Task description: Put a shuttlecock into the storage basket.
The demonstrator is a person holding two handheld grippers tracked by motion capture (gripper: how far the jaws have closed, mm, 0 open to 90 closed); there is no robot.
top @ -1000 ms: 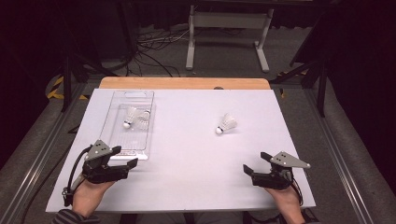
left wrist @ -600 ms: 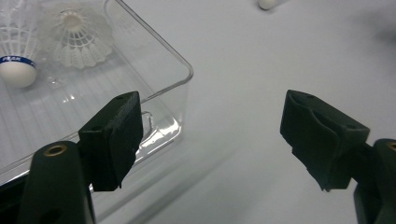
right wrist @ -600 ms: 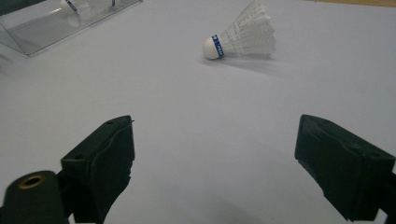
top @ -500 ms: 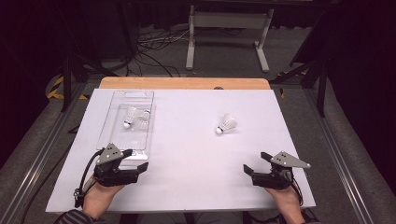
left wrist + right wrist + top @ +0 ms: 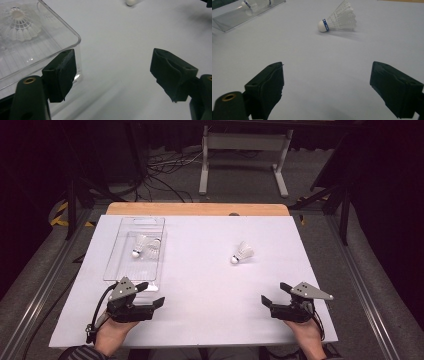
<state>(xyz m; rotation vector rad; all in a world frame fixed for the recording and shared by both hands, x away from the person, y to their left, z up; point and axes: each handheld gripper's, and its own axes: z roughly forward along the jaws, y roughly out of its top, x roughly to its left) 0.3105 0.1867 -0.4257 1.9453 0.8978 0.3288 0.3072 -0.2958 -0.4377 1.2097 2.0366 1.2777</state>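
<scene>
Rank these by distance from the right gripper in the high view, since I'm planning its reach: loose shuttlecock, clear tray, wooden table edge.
From the right gripper:
1. Loose shuttlecock, mid-table, ahead and left.
2. Clear tray, far left side.
3. Wooden table edge, along the back; close to the tray's distance, so this order is unsure.

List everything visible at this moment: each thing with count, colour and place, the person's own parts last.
Shuttlecock on the table: one, white with a blue band at the cork, lying on its side right of centre.
Shuttlecocks in the tray: apparently two, white, lying together inside the tray.
Tray: one, clear plastic, on the left part of the table.
Table: one, white top with a wooden strip along the far edge.
Metal stand: one, grey, on the floor beyond the table.
Cables: several, dark, on the floor behind.
Left gripper: black, open, by the tray's near corner.
Right gripper: black, open, near right edge.
Hands: two, holding the grippers.
</scene>
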